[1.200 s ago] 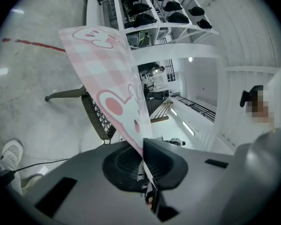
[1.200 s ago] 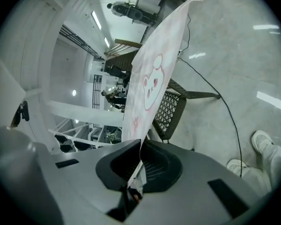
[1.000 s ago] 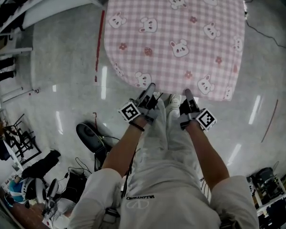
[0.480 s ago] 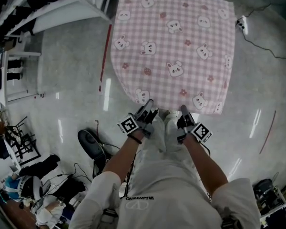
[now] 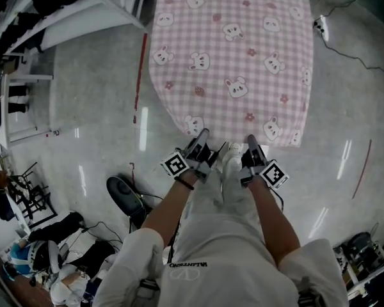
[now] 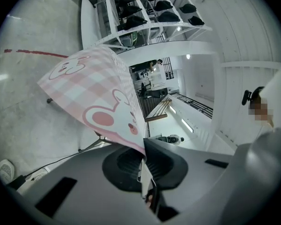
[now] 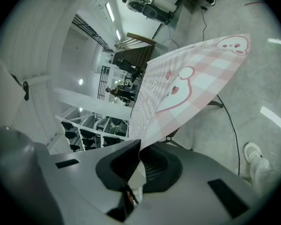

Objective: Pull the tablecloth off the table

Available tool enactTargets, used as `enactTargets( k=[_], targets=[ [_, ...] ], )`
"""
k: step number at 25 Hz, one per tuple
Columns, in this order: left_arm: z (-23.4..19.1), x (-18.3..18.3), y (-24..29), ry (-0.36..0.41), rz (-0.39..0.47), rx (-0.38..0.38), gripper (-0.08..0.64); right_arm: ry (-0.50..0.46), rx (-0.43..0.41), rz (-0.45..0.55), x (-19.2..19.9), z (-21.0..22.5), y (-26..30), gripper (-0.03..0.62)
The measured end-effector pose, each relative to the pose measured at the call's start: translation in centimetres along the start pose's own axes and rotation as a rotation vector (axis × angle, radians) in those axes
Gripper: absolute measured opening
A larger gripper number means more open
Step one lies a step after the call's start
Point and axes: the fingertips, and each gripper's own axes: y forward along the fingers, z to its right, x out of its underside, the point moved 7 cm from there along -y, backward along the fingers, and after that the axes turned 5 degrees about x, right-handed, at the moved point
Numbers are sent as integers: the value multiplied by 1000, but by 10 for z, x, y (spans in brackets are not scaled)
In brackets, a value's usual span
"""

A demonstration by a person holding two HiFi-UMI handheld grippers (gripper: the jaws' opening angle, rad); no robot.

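We held the pink checked bunny-print tablecloth (image 5: pixel 233 56) spread out above the grey floor (image 5: pixel 89 107), reaching away from us. Our left claw (image 5: pixel 200 142) was clenched on its near-left corner, and our right claw (image 5: pixel 249 144) was clenched on its near edge.

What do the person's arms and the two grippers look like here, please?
The left gripper and right gripper look dark from the head view, each carrying a cube with black-and-white square markers. In their own views the bodies are smooth grey, with black ribbed jaws. The person wears a white short-sleeved top and a dark band at the left wrist.
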Motion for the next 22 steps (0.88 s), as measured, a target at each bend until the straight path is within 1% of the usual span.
enactTargets(
  k=[4,7,12,15,18,22],
  targets=[
    [10,-4,0,16,-4,32,3,-70,-40,6,-2,-15,-5,11],
    [17,-14,-9,22,-15,52,3,-69,-47,19,7,-28,-9,11],
    [31,-17,-37,39,-40,74,3,-80,-61,24,31,-45,-29,11],
    [42,-17,-57,63,-65,83,4,-105,-47,23,46,-52,-48,11],
    [63,-18,-71,117,-78,119,3,-127,-85,27,55,-67,-66,12],
    [88,-19,-83,143,-86,157,5,-187,-134,32,56,-89,-84,14]
  ],
)
